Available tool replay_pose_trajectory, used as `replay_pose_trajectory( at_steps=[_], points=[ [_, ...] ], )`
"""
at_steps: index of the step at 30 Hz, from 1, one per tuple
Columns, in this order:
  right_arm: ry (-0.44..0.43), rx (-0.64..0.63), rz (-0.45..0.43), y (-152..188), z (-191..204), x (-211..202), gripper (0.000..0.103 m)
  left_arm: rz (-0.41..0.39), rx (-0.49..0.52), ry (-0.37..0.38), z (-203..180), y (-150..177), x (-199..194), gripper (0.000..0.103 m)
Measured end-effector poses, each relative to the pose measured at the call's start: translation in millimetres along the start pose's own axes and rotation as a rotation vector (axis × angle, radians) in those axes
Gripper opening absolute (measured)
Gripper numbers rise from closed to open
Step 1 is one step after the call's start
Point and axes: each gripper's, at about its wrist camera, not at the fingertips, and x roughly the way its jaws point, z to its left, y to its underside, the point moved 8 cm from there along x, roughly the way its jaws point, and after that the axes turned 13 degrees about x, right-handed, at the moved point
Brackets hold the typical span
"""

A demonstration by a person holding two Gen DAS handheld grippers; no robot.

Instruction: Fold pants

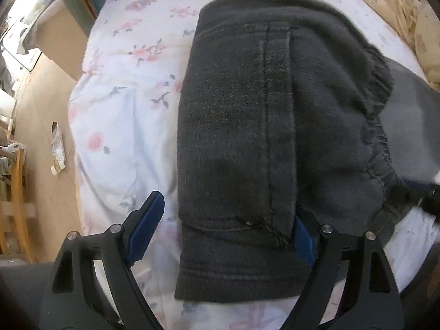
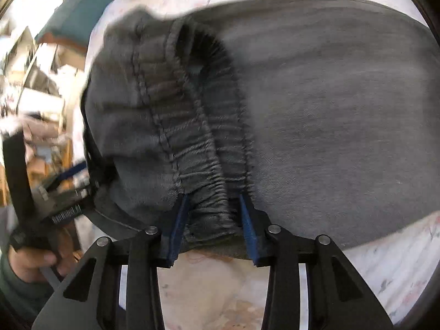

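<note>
Dark grey sweatpants point(image 1: 247, 126) lie folded over on a floral white bedsheet point(image 1: 121, 115). My left gripper point(image 1: 228, 220) is wide open at the near hem end; its left finger point(image 1: 148, 222) is bare over the sheet, its right finger point(image 1: 302, 236) is partly under the cloth. My right gripper point(image 2: 214, 217) has its jaws on either side of the bunched elastic waistband point(image 2: 209, 165) of the pants point(image 2: 330, 110), cloth filling the gap. The left gripper and the hand holding it show in the right wrist view point(image 2: 41, 206).
A cream crumpled cloth point(image 1: 398, 8) lies at the far right of the bed. The bed's left edge drops to a tan floor point(image 1: 41, 143) with a wooden chair point(image 1: 13, 192) and a cardboard box point(image 1: 60, 35).
</note>
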Motion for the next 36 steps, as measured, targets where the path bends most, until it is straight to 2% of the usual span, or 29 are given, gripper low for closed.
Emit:
replay_pose_trajectory(
  at_steps=[1, 3, 4, 5, 9, 10, 12, 13, 14, 15, 16, 17, 18, 20, 22, 23, 25, 27, 29, 31, 33, 36],
  points=[
    [-0.004, -0.007, -0.031, -5, 3, -10, 0.044, -0.012, -0.002, -0.003, 0, 2, -4, 0.083],
    [-0.038, -0.094, -0.110, -23, 25, -35, 0.059, 0.003, 0.009, -0.015, -1, 6, 0, 0.083],
    [-0.042, -0.122, -0.137, -32, 34, -43, 0.072, 0.024, 0.012, -0.003, -5, 7, 7, 0.083],
    [-0.050, -0.147, -0.161, -47, 45, -50, 0.076, 0.041, 0.008, 0.003, -6, 7, 11, 0.083],
    [-0.114, -0.193, -0.141, -102, 90, -41, 0.076, 0.048, -0.033, 0.020, -1, 2, 20, 0.084],
    [-0.113, -0.211, -0.139, -112, 99, -35, 0.076, 0.051, -0.043, 0.025, 0, 2, 23, 0.084],
    [-0.065, -0.273, -0.203, -133, 116, -17, 0.076, 0.050, -0.047, 0.042, 3, 0, 29, 0.084],
    [-0.052, -0.295, -0.210, -139, 120, -9, 0.073, 0.051, -0.040, 0.045, 8, -1, 33, 0.087],
    [-0.077, -0.317, -0.150, -136, 126, 6, 0.055, 0.054, -0.030, 0.039, 10, -1, 35, 0.092],
    [-0.088, -0.338, -0.106, -131, 130, 17, 0.047, 0.052, -0.031, 0.038, 20, -1, 42, 0.093],
    [-0.050, -0.377, -0.122, -131, 132, 21, 0.030, 0.048, -0.035, 0.045, 22, 0, 43, 0.093],
    [-0.048, -0.390, -0.134, -135, 132, 20, 0.014, 0.047, -0.041, 0.051, 23, 1, 43, 0.093],
    [-0.053, -0.384, -0.145, -140, 132, 18, 0.013, 0.047, -0.041, 0.059, 24, 1, 44, 0.093],
    [-0.052, -0.355, -0.227, -162, 134, 7, 0.008, 0.044, -0.045, 0.068, 28, -1, 46, 0.093],
    [0.058, -0.355, -0.242, -170, 129, 21, 0.009, 0.050, -0.051, 0.065, 30, -2, 46, 0.093],
    [0.133, -0.394, -0.213, -167, 128, 40, 0.011, 0.065, -0.039, 0.055, 30, -2, 46, 0.093],
    [0.180, -0.433, -0.184, -160, 129, 52, 0.016, 0.071, -0.042, 0.043, 27, -4, 45, 0.092],
    [0.124, -0.433, -0.260, -158, 133, 25, 0.024, 0.054, -0.052, 0.052, 24, -8, 37, 0.091],
    [0.021, -0.386, -0.371, -152, 130, -21, 0.044, -0.006, -0.048, 0.046, 21, -15, 24, 0.091],
    [-0.041, -0.318, -0.438, -141, 119, -53, 0.047, -0.085, -0.031, 0.020, 20, -26, 9, 0.091],
    [-0.146, -0.265, -0.408, -119, 109, -70, 0.046, -0.148, -0.020, -0.007, 21, -35, -4, 0.091],
    [-0.224, -0.241, -0.260, -84, 103, -50, 0.045, -0.219, -0.084, -0.051, 35, -43, -20, 0.091]
  ],
)
